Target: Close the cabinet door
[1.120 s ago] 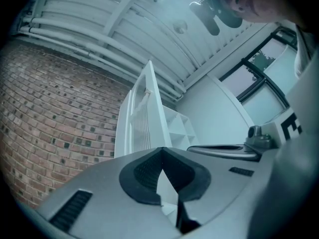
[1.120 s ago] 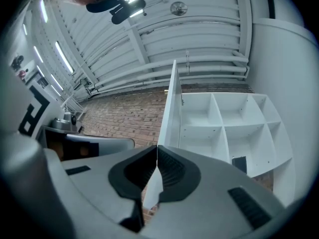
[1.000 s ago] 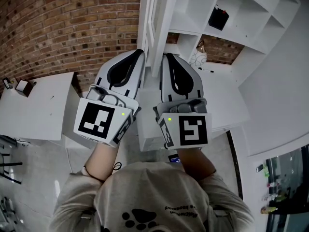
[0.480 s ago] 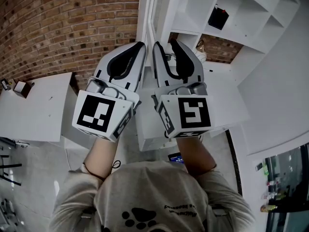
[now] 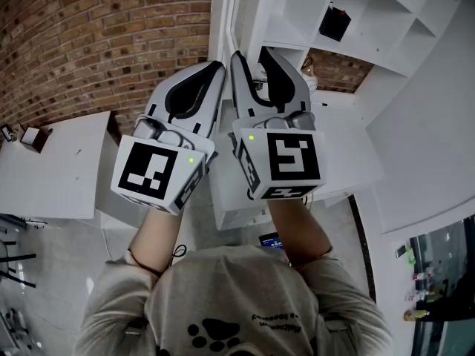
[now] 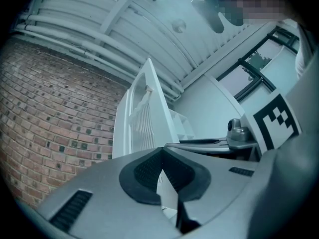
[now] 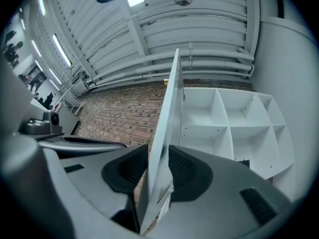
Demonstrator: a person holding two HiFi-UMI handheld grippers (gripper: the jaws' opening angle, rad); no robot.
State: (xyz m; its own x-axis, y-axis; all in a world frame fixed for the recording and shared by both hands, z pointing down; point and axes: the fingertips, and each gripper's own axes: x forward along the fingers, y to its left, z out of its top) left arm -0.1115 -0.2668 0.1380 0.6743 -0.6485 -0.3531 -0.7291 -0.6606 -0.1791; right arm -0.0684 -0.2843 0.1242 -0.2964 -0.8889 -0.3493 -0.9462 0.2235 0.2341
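The right gripper [image 7: 158, 164] has its jaws spread, having just been opening. The free edge of the cabinet door [image 7: 170, 103] stands between its pads unpinched, probably so the gripper can steer the open door shut. The white shelves [image 7: 227, 126] lie to its right. Just to its left is the left gripper [image 5: 215, 68], jaws together and apparently idle.
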